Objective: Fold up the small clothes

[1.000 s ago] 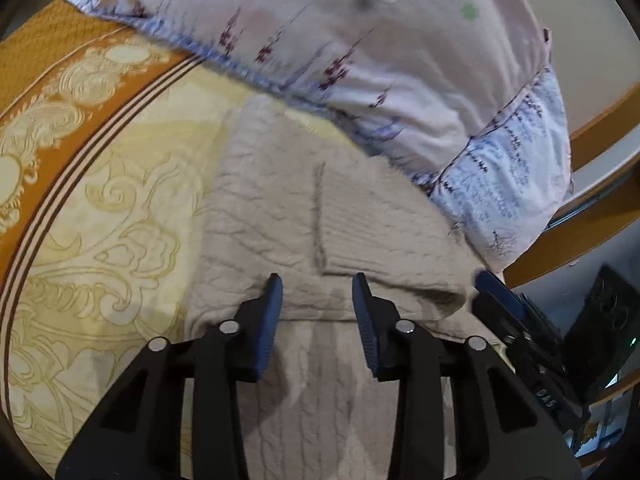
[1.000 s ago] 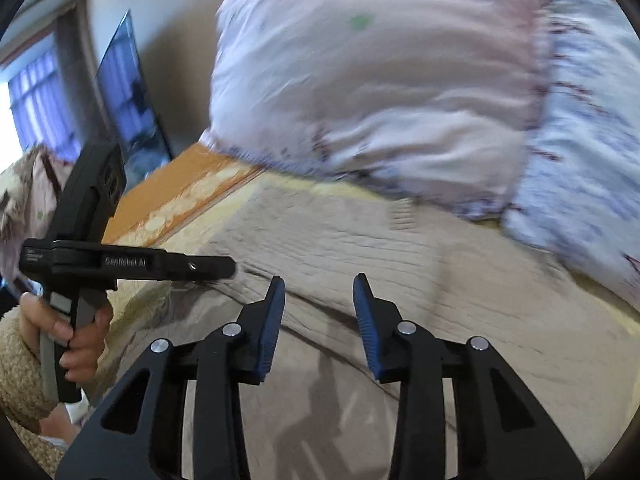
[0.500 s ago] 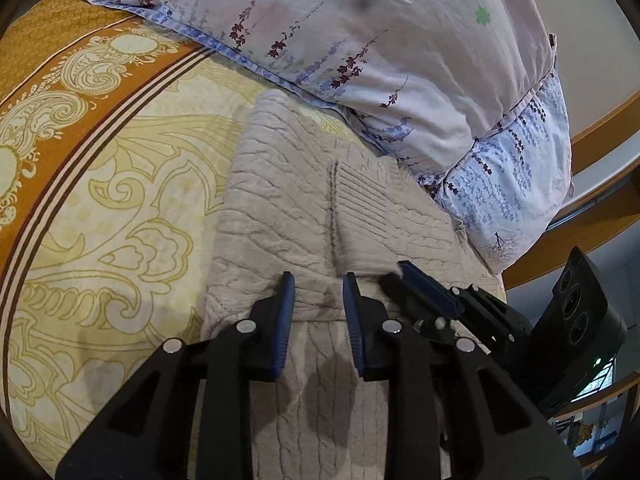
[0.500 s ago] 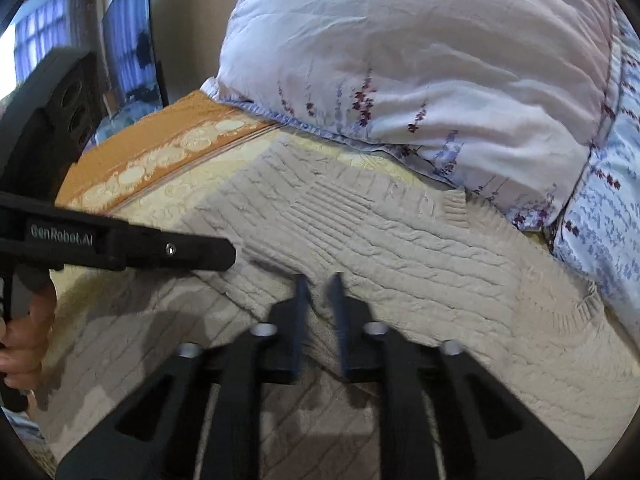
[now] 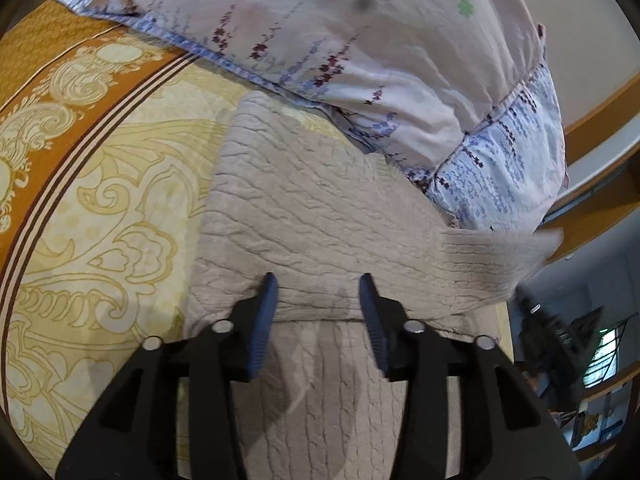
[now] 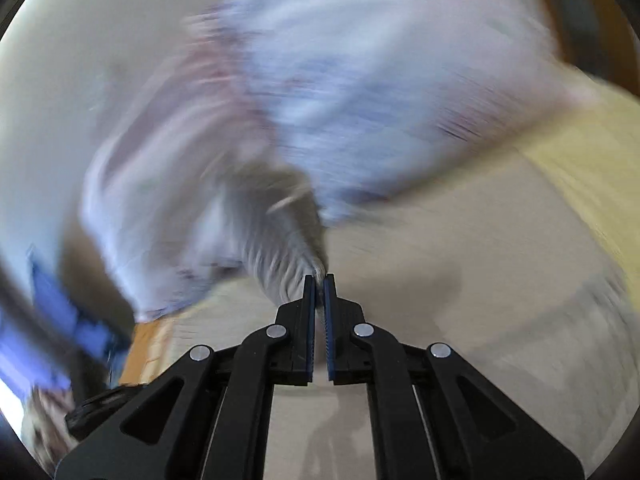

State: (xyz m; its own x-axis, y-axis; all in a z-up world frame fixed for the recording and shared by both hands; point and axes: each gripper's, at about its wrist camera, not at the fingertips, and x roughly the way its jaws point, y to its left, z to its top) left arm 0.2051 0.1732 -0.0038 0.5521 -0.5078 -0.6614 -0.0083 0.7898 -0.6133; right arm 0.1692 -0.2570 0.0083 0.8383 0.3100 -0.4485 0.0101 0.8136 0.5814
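Note:
A beige cable-knit sweater (image 5: 304,216) lies on the bed, its body running toward the pillow. My left gripper (image 5: 318,286) is open, its jaws standing just over a fold line across the knit. One sleeve (image 5: 492,256) is stretched out to the right, its ribbed cuff blurred. My right gripper (image 6: 319,280) is shut on that sleeve (image 6: 280,260), which hangs bunched from the fingertips. The right wrist view is heavily motion-blurred.
A floral pillow (image 5: 360,40) lies right behind the sweater, also a blurred mass in the right wrist view (image 6: 360,80). The yellow and orange patterned bedspread (image 5: 80,184) spreads to the left. A wooden bed frame (image 5: 600,112) and dark objects sit at the right.
My left gripper opened from a near-closed stance. My right gripper shut on the sleeve and pulled it out to the right, swinging fast.

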